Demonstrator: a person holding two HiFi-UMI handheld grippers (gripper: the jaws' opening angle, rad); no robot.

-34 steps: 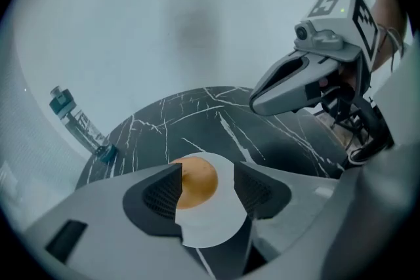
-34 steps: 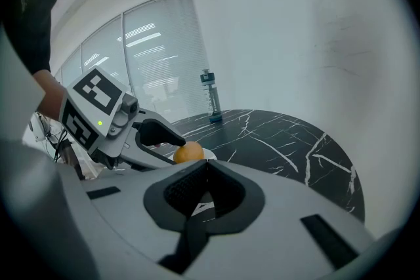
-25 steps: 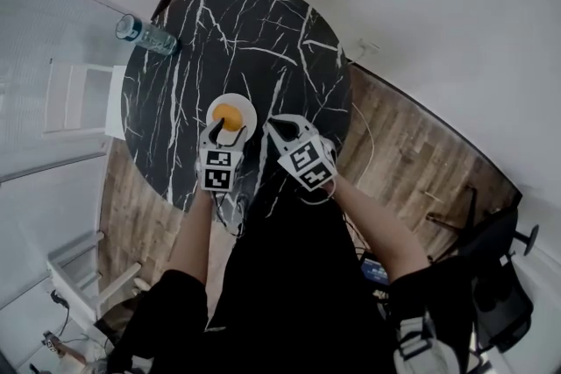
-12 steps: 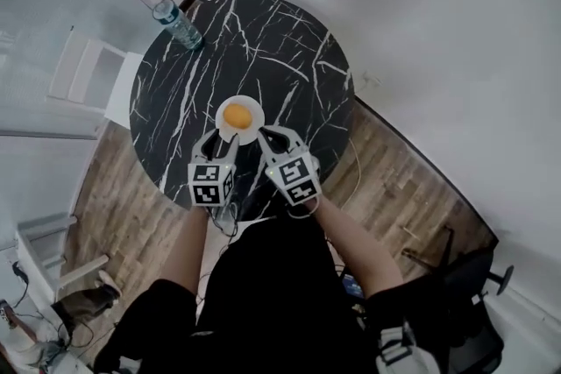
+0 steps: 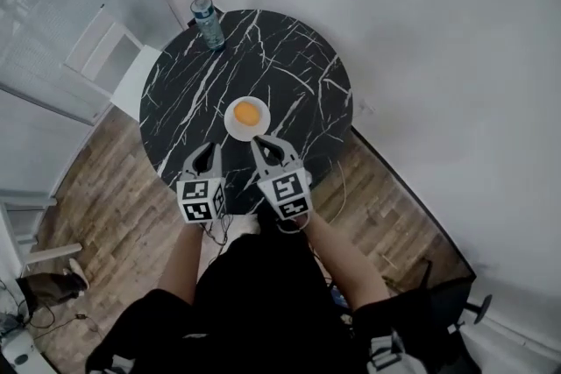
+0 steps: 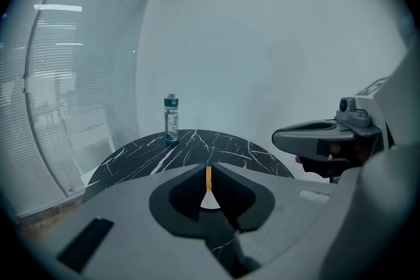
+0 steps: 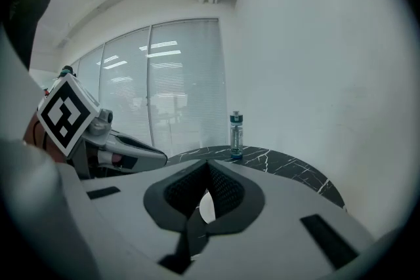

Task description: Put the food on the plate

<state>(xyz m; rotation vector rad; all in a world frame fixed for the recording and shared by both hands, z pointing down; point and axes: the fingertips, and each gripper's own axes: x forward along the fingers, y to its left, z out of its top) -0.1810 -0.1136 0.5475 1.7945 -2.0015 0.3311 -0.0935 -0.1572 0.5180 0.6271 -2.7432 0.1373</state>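
An orange piece of food [image 5: 248,113] lies on a small white plate [image 5: 233,123] in the middle of the round black marble table [image 5: 289,66]. Both grippers hover at the table's near edge, short of the plate. My left gripper [image 5: 207,148] is closing, its jaws nearly together with nothing between them. In the left gripper view the left gripper [image 6: 209,171] leaves only a thin slit, and the food [image 6: 209,179] shows through it. My right gripper [image 5: 257,141] is shut and empty. The right gripper view shows the right gripper [image 7: 208,168] and a sliver of plate [image 7: 207,206].
A clear water bottle [image 5: 209,22] stands at the table's far left edge, also in the left gripper view [image 6: 171,118] and the right gripper view [image 7: 235,135]. Wooden floor [image 5: 105,162] surrounds the table, and white walls and blinds lie beyond it.
The left gripper's jaws have gone from wide open to nearly together. Both grippers have drawn back from the plate toward the near table edge. The food stays on the plate.
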